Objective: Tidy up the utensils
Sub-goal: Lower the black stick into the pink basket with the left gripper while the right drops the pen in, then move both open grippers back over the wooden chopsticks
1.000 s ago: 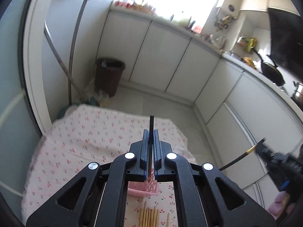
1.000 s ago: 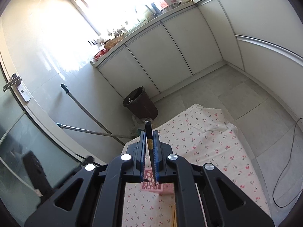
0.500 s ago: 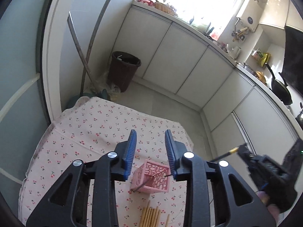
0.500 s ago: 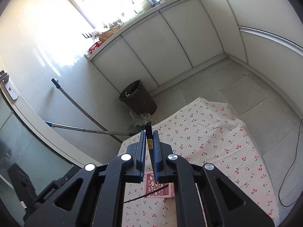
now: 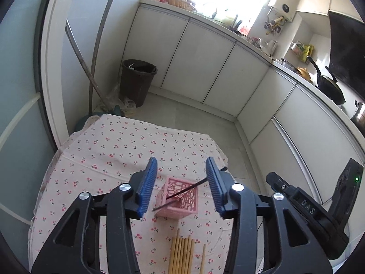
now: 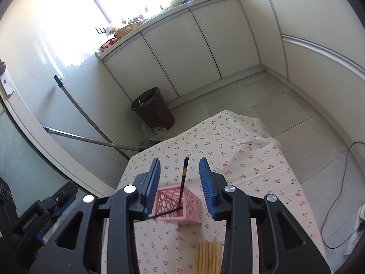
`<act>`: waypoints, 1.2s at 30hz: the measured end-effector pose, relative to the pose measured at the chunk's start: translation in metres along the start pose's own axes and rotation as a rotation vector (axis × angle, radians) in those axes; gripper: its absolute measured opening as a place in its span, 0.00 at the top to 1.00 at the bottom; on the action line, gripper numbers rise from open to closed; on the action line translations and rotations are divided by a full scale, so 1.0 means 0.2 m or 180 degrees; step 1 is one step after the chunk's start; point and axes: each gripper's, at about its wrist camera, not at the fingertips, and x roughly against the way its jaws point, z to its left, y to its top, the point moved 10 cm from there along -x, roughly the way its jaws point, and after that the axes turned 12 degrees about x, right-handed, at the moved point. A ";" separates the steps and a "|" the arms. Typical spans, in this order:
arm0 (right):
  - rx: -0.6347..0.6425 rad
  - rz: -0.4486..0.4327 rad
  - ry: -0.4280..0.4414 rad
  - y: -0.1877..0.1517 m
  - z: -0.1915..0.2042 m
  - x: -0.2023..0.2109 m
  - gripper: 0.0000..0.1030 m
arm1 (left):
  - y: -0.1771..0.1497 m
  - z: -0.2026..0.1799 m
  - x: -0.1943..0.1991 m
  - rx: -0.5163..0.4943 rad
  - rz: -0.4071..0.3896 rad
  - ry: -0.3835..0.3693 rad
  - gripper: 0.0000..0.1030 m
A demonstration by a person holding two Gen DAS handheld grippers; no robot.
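A pink lattice basket [image 5: 179, 199] stands on the cherry-print cloth and also shows in the right wrist view [image 6: 180, 205]. Two black chopsticks lean in it: one slants right [image 5: 189, 188], the other stands nearly upright with a yellow band [image 6: 183, 178]. My left gripper [image 5: 180, 185] is open and empty above the basket. My right gripper [image 6: 180, 186] is open and empty, its jaws on either side of the upright chopstick without touching it. A row of several wooden chopsticks [image 5: 182, 254] lies on the cloth in front of the basket, also in the right wrist view [image 6: 208, 256].
The cloth-covered table [image 5: 109, 150] ends close behind the basket. A dark bin [image 5: 136, 80] and mop handles [image 6: 91, 118] stand by the wall beyond. White cabinets [image 5: 205, 64] run along the back and right. A cable [image 6: 337, 194] lies on the floor at right.
Both grippers opened. The left let its black chopstick go into the basket about half a second ago, then the right released its chopstick there too. Both views tilted down towards the table.
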 end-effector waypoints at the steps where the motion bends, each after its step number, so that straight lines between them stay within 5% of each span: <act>1: 0.0022 0.0010 -0.0013 -0.02 0.00 0.02 0.49 | -0.01 0.01 0.01 -0.0006 0.0000 0.0022 0.53; 8: 0.0138 0.0253 -0.0241 -0.30 -0.07 0.15 0.24 | -0.19 0.13 0.06 0.0025 0.0144 0.0168 0.33; 12: -0.0022 0.0564 -0.0349 -0.51 -0.17 0.18 0.08 | -0.42 0.24 -0.02 0.0063 0.0583 0.0347 0.23; 14: -0.0063 0.0759 -0.0417 -0.61 -0.23 0.18 0.08 | -0.52 0.28 -0.08 0.0086 0.0801 0.0418 0.12; 20: -0.0062 0.1428 -0.0610 -0.92 -0.43 0.12 0.07 | -0.89 0.41 -0.29 -0.0074 0.1560 0.0785 0.09; 23: -0.0390 0.1634 -0.0364 -1.03 -0.47 0.10 0.07 | -0.99 0.45 -0.37 -0.0164 0.1679 0.0980 0.09; 28: -0.0706 0.1692 -0.0342 -1.08 -0.57 0.12 0.07 | -1.09 0.46 -0.50 -0.0131 0.1815 0.1135 0.09; 36: -0.0851 0.1647 -0.0237 -1.05 -0.60 0.15 0.07 | -1.09 0.49 -0.65 -0.0386 0.1654 0.1545 0.10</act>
